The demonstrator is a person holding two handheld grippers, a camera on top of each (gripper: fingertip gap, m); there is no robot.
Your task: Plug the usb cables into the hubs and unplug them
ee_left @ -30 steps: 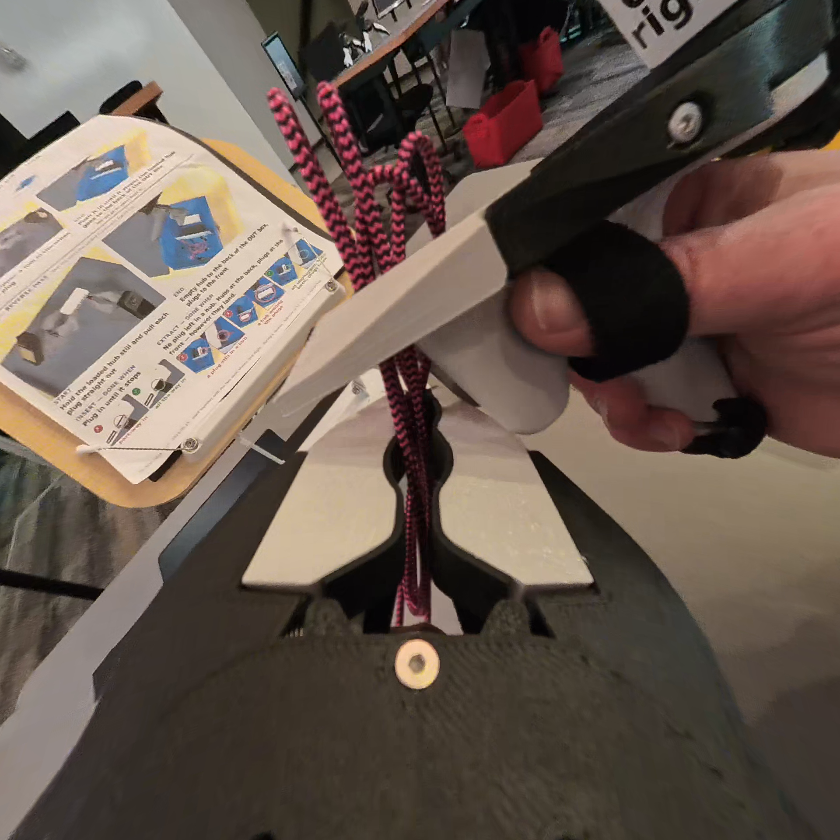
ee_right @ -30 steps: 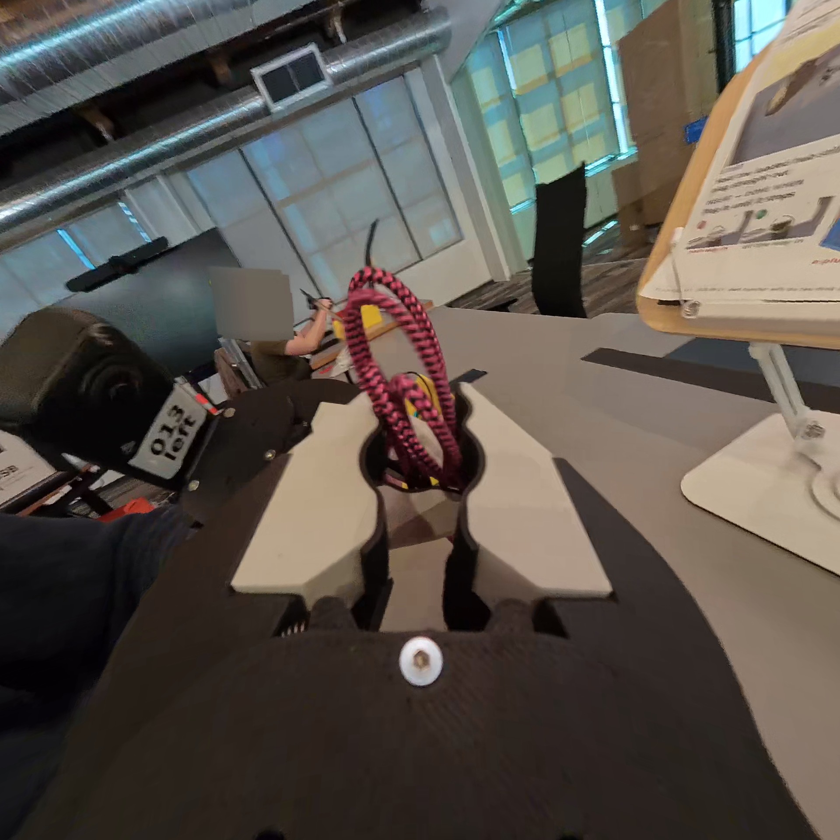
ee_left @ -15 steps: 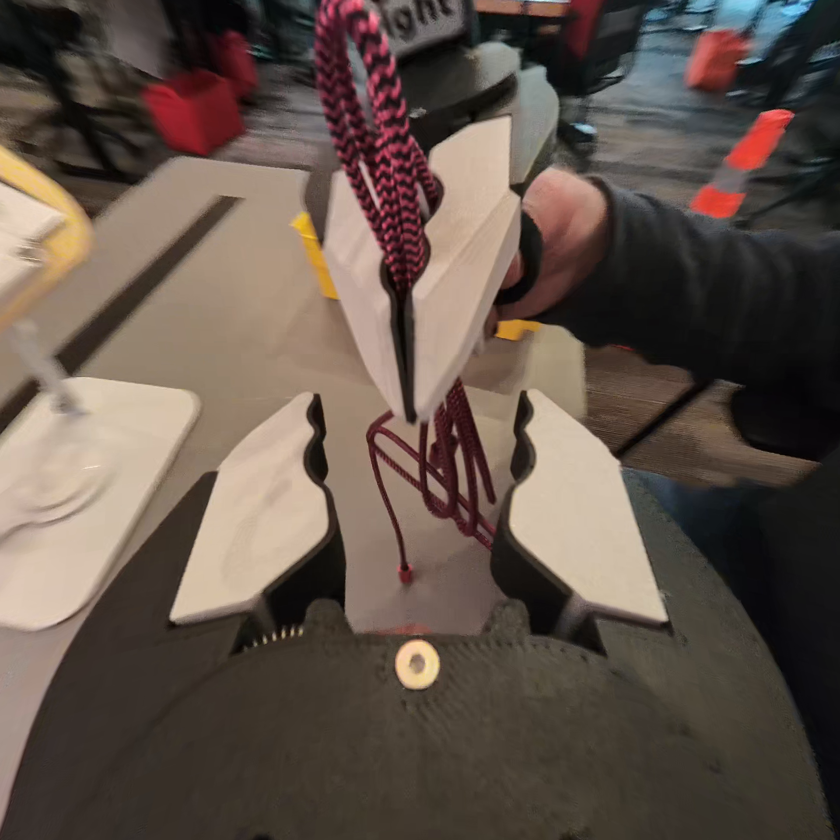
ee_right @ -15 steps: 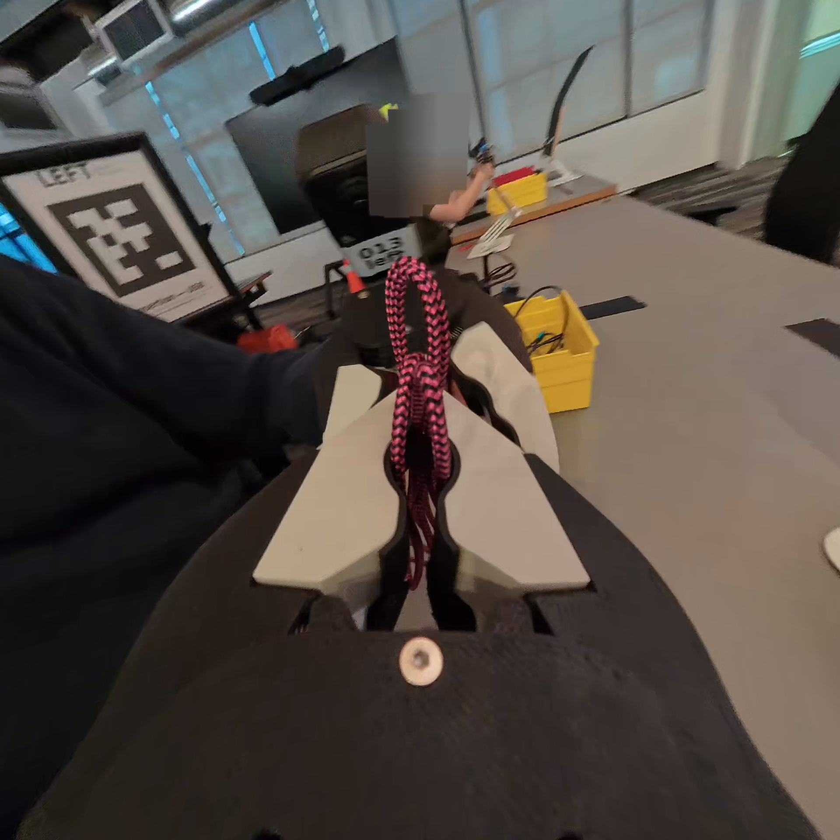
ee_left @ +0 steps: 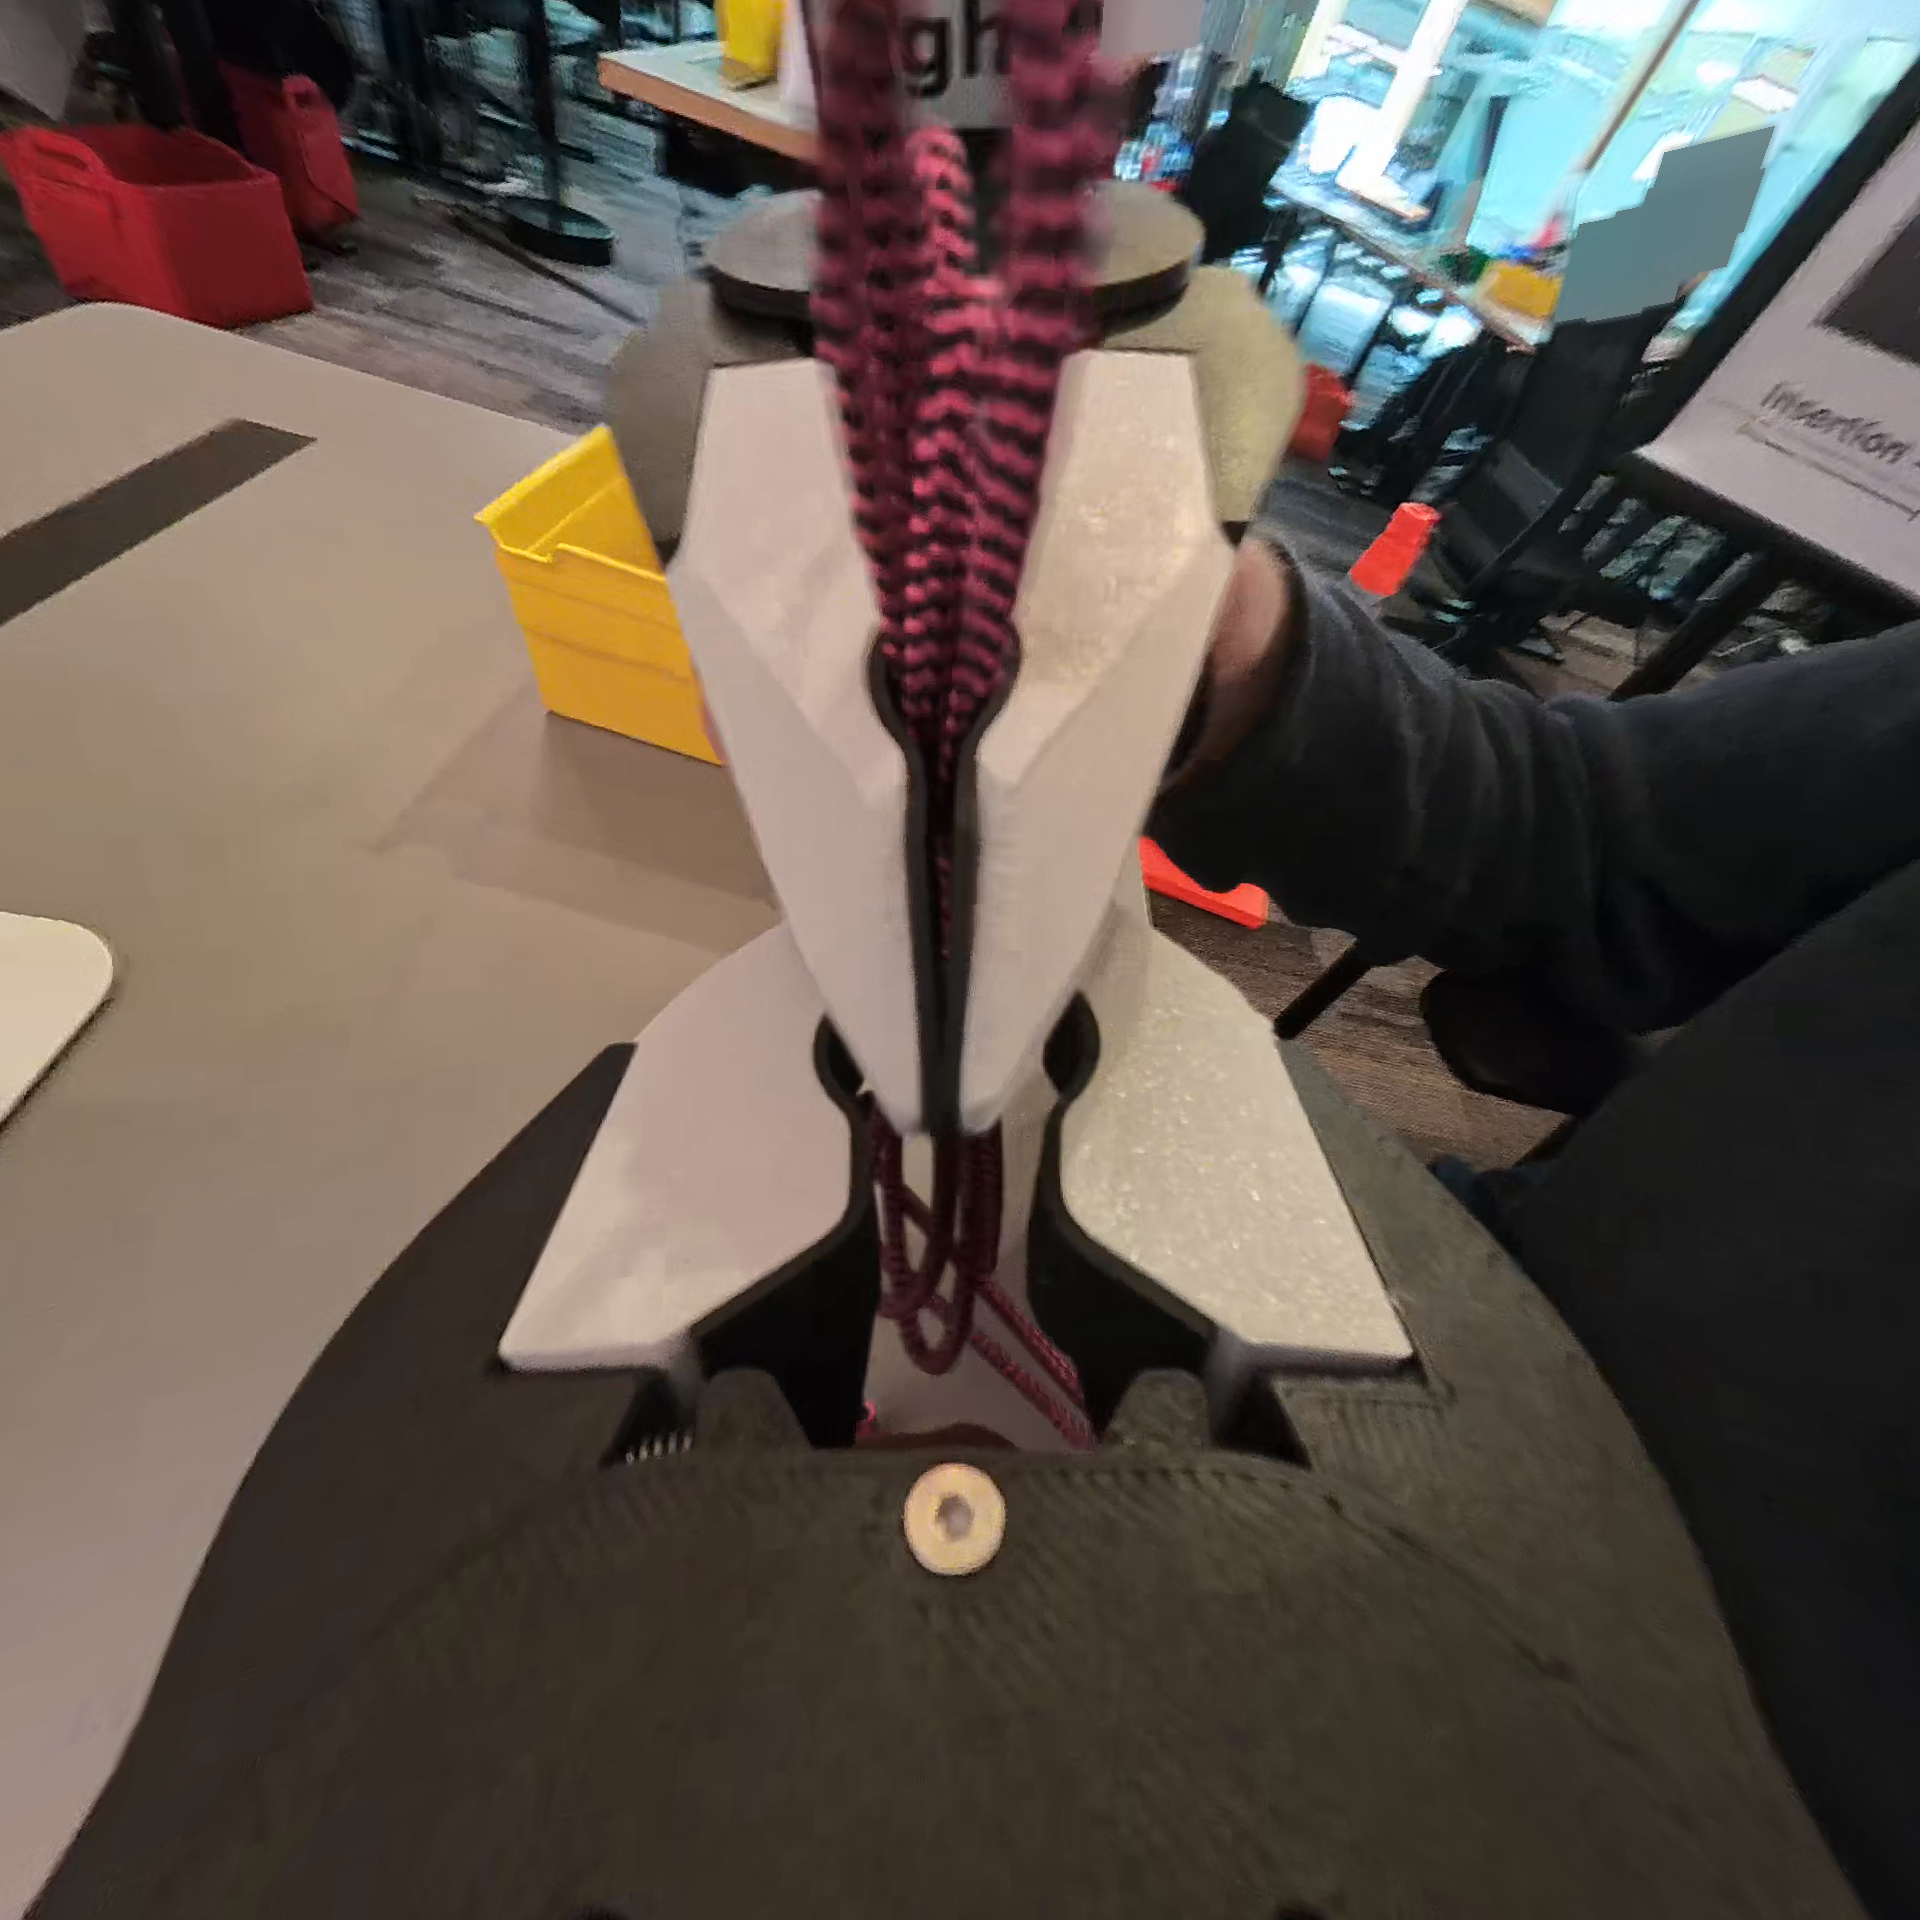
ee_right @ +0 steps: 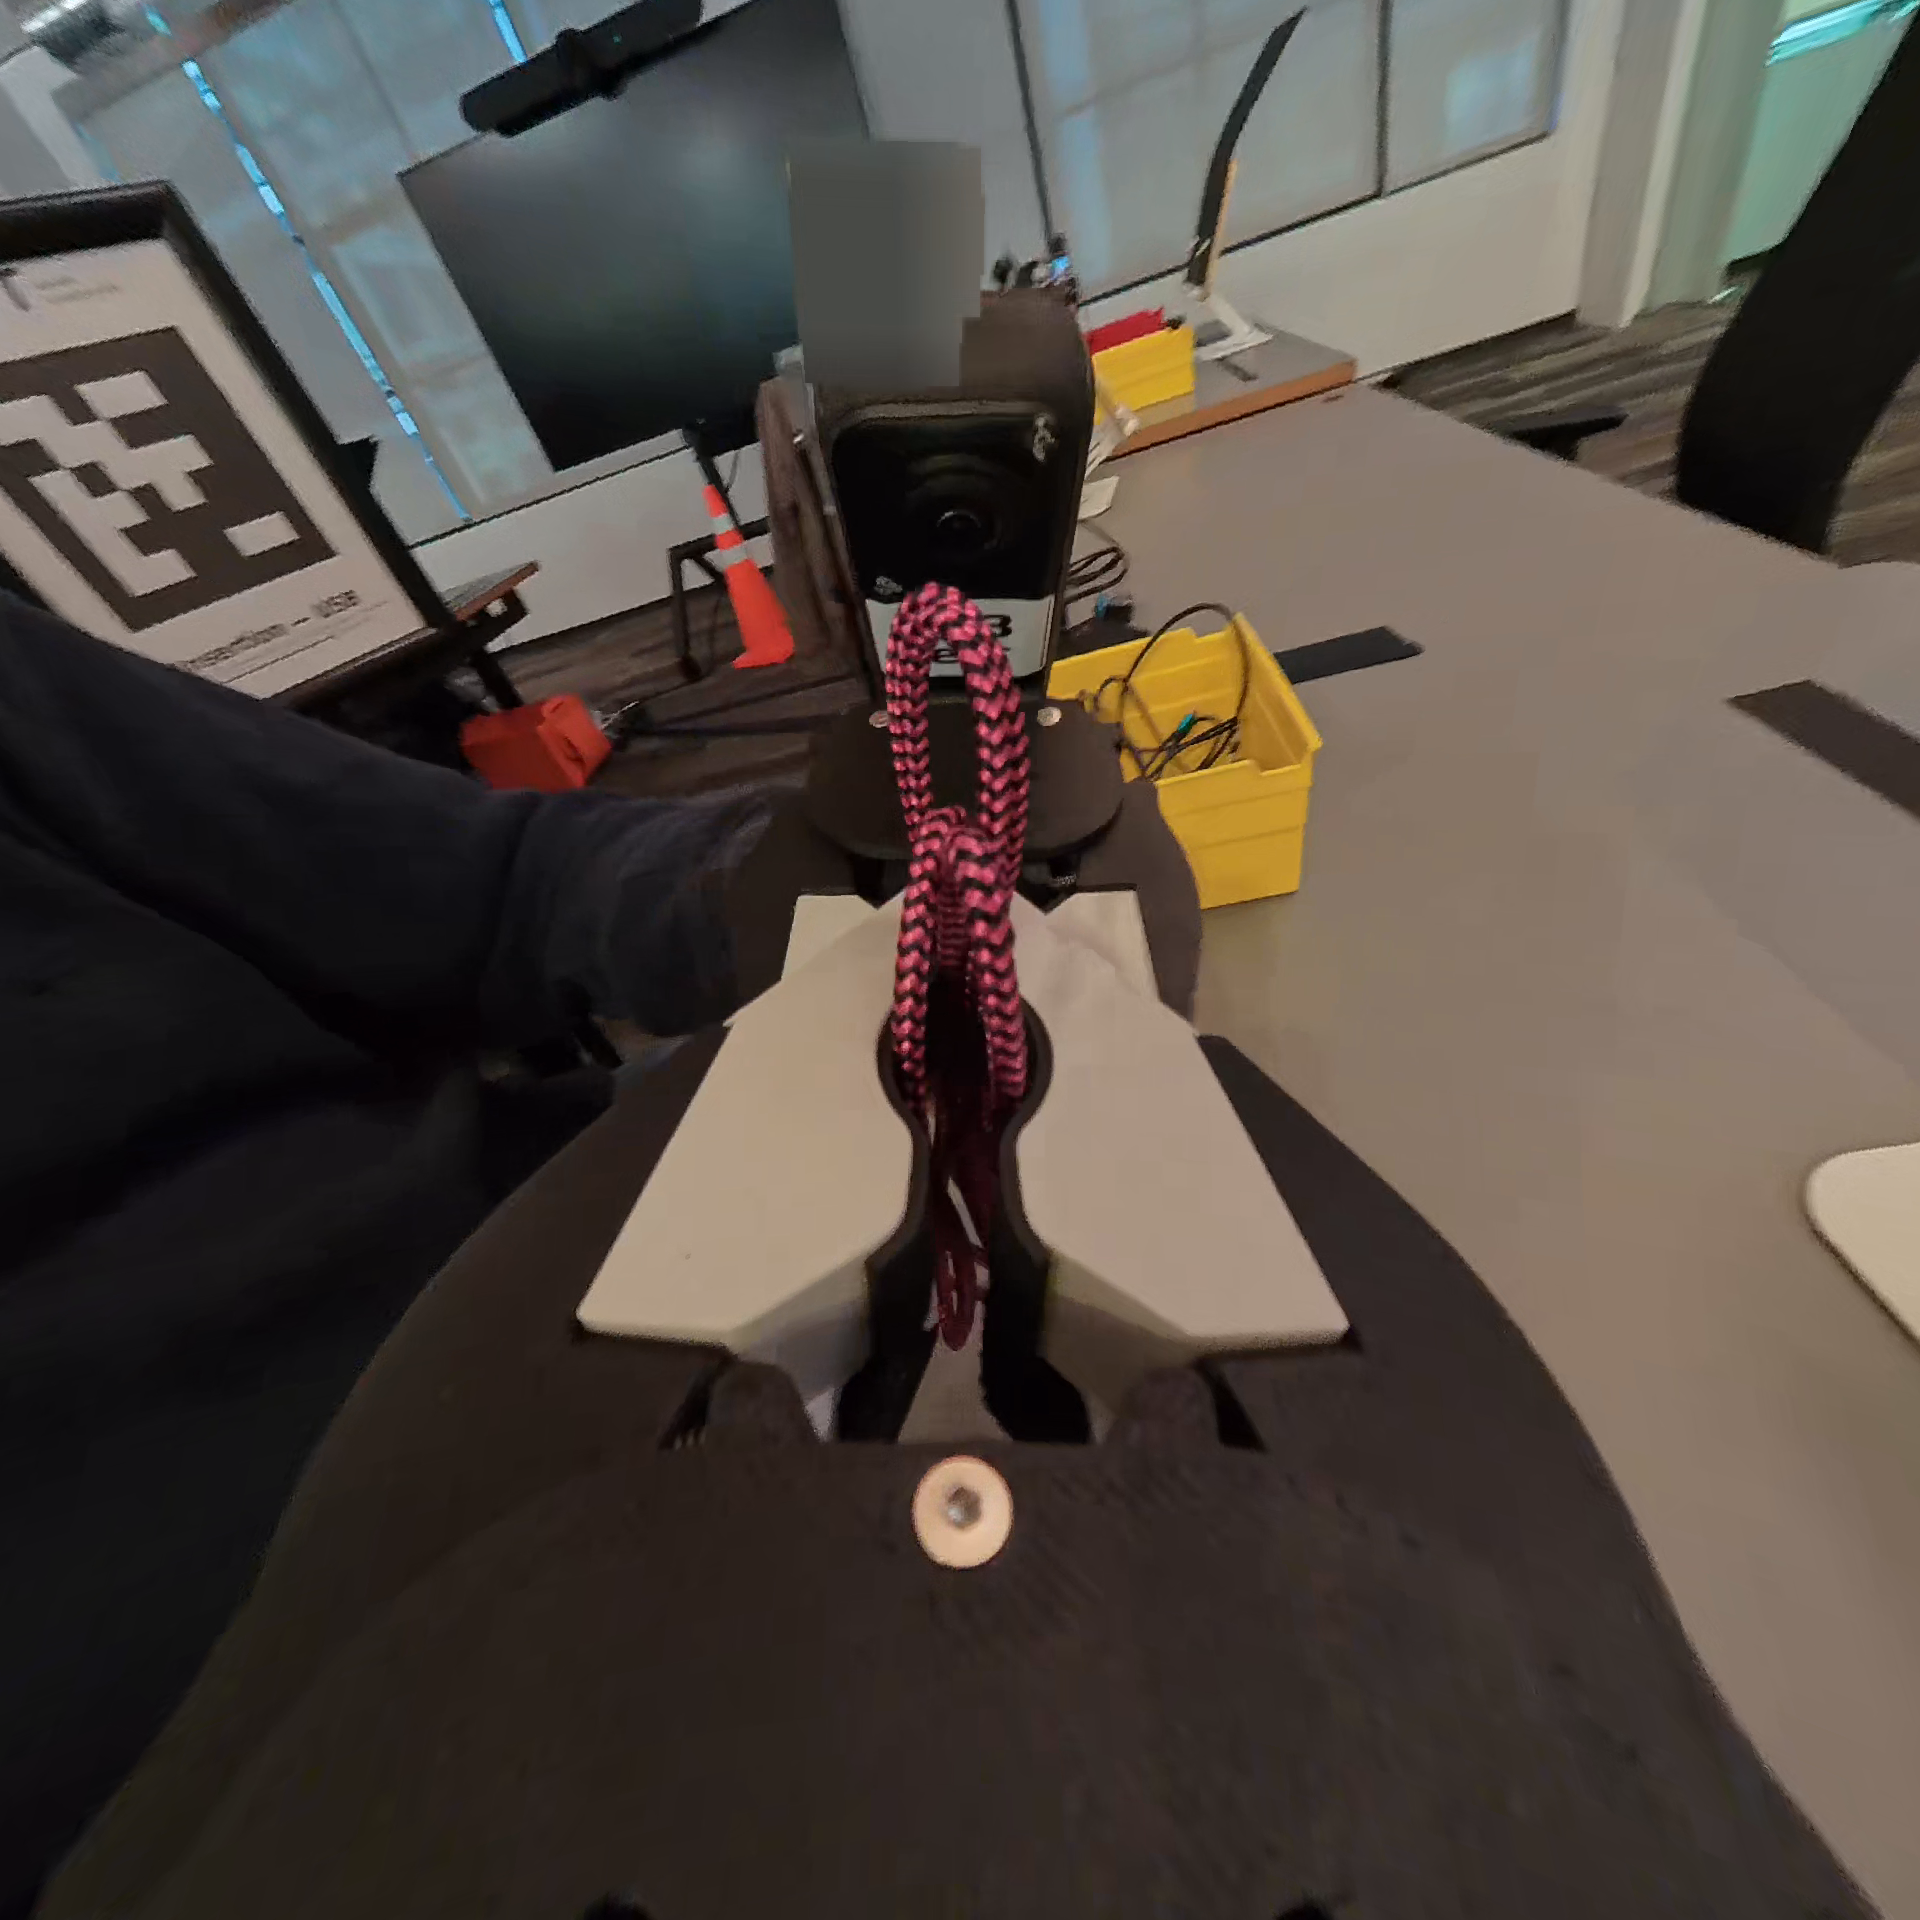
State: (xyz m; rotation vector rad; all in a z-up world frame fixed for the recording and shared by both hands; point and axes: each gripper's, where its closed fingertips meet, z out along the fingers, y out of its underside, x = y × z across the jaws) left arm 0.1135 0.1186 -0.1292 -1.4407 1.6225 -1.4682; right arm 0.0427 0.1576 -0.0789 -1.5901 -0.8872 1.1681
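A pink-and-black braided USB cable (ee_right: pixel 956 727) is bunched in loops. My right gripper (ee_right: pixel 961 1049) is shut on the bunch, and a loop stands up above its fingers. In the left wrist view the right gripper (ee_left: pixel 940 1117) points at the camera with its tip between my left gripper's fingertips. My left gripper (ee_left: pixel 951 1049) is open, its fingers partly drawn in. Loose cable strands (ee_left: pixel 945 1278) hang in its gap without being pinched. The left gripper (ee_right: pixel 961 914) also shows facing the right wrist camera. No hub is in view.
Both grippers hover over the edge of a grey table (ee_left: pixel 260 831). A yellow bin (ee_right: pixel 1236 810) with thin wires stands on it. A white stand base (ee_right: pixel 1870 1216) lies at the right. Beyond the table are red bins (ee_left: pixel 156 218), an orange cone (ee_right: pixel 748 592) and a marker board (ee_right: pixel 135 468). The grippers' ends are close to 8 cm from one another. The white stand base (ee_right: pixel 1870 1216) is about 35 cm from both grippers' fingertips.
A second ago my left gripper was shut on the cable; it let go and opened wide. The right gripper now holds the bunch, and the left fingers have narrowed around its tip.
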